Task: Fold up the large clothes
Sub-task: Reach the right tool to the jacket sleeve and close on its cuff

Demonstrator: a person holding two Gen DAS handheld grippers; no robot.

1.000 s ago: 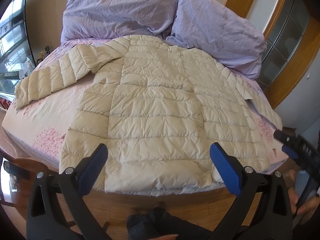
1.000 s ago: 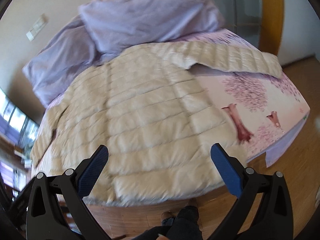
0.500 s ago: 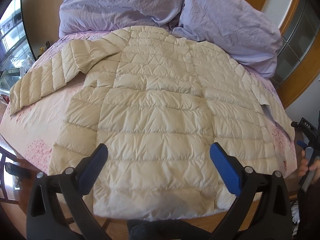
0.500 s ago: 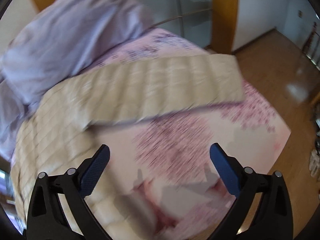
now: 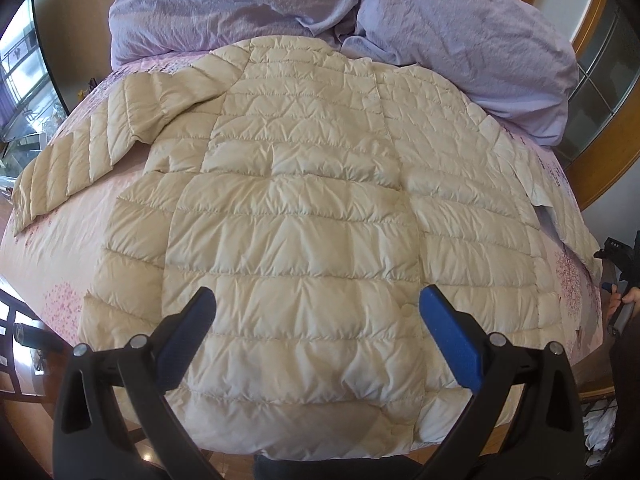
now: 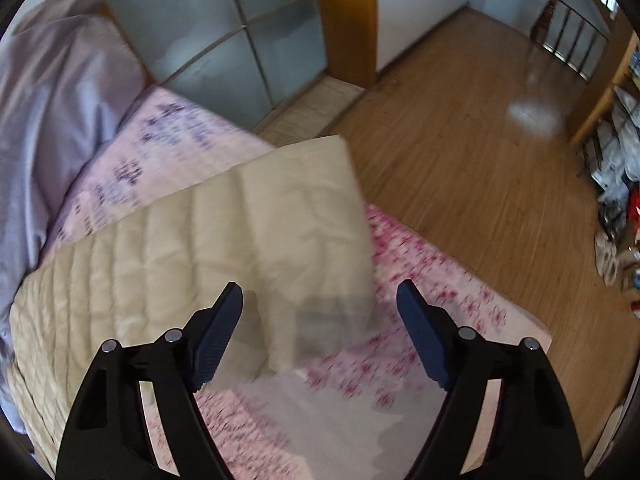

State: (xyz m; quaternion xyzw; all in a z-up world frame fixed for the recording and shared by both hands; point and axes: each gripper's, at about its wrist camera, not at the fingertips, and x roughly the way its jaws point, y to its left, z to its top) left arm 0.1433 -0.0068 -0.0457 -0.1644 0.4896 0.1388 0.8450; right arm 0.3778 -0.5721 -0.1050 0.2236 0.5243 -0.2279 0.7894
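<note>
In the left wrist view, the left sleeve (image 5: 76, 156) of the cream quilted jacket (image 5: 296, 216) stretched toward the left edge of the frame, lying flat on the pink flowered sheet (image 5: 60, 264) of the bed. The jacket itself filled the middle of the frame, spread back-up with its hem at the near edge of the bed and its collar at the top, touching two lilac pillows (image 5: 460, 28) along the upper edge. The left hand-held gripper (image 5: 316, 312) hung over the lower part of the jacket at the bottom of the frame, its blue pads spread wide with nothing pinched; whether the tips touched the fabric could not be told. At the far right edge, part of the right hand-held gripper (image 5: 618, 256) and a person's fingers (image 5: 624, 300) showed just beside the bed corner.

In the right wrist view, which was blurred, a lilac pillow (image 6: 48, 120) filled the upper left. The jacket's right sleeve (image 6: 224, 240) ran from the lower left to the centre, its cuff end reaching the bed edge, lying on the sheet (image 6: 420, 300). The right hand-held gripper (image 6: 320, 316) sat at the bottom centre above the cuff; its jaws had just been closing but stood apart, with the sleeve edge below and between them, not pressed. Wooden floor (image 6: 480, 120) filled the upper right, with glass panels (image 6: 240, 40) at top centre.
</note>
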